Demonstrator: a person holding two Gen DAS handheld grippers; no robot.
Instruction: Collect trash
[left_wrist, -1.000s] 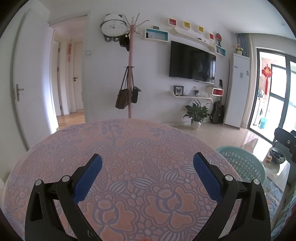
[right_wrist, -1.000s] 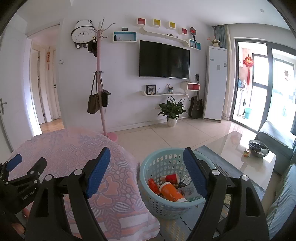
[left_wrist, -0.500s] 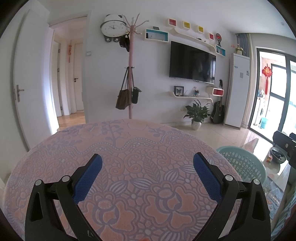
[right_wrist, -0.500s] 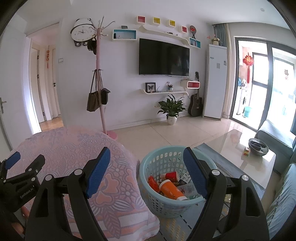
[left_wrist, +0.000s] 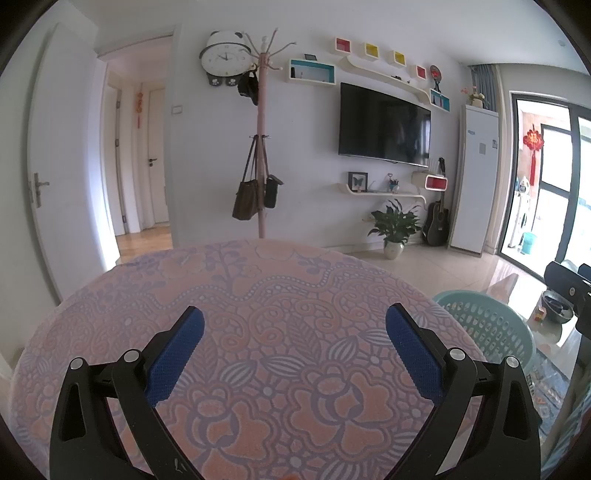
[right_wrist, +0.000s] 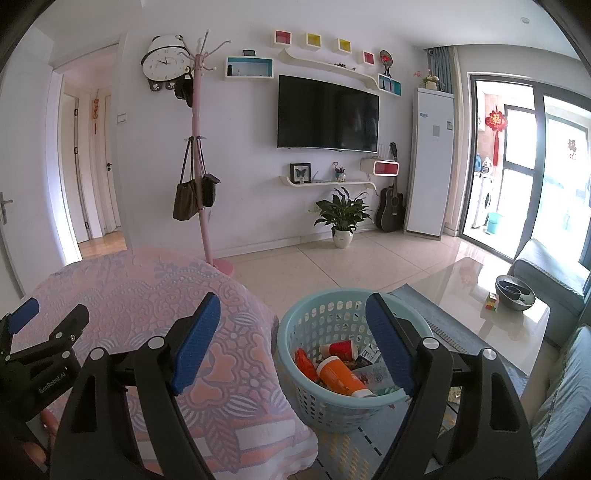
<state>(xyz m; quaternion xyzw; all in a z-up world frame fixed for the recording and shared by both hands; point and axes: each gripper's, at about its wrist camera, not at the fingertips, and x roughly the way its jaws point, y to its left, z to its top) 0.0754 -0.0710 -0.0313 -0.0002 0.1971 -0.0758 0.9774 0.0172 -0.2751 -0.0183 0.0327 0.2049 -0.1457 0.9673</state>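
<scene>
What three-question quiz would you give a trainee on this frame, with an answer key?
1. True or false: the right gripper is shut on a piece of trash.
2. Where does the orange bottle lie? A) on the tablecloth B) in the basket C) on the glass table
3. Fill in: the basket stands on the floor to the ______ of the table with the pink tablecloth, in the right wrist view.

Key:
1. False; both it and the left gripper are open and hold nothing.
2. B; it lies beside a red cup.
3. Right.
</scene>
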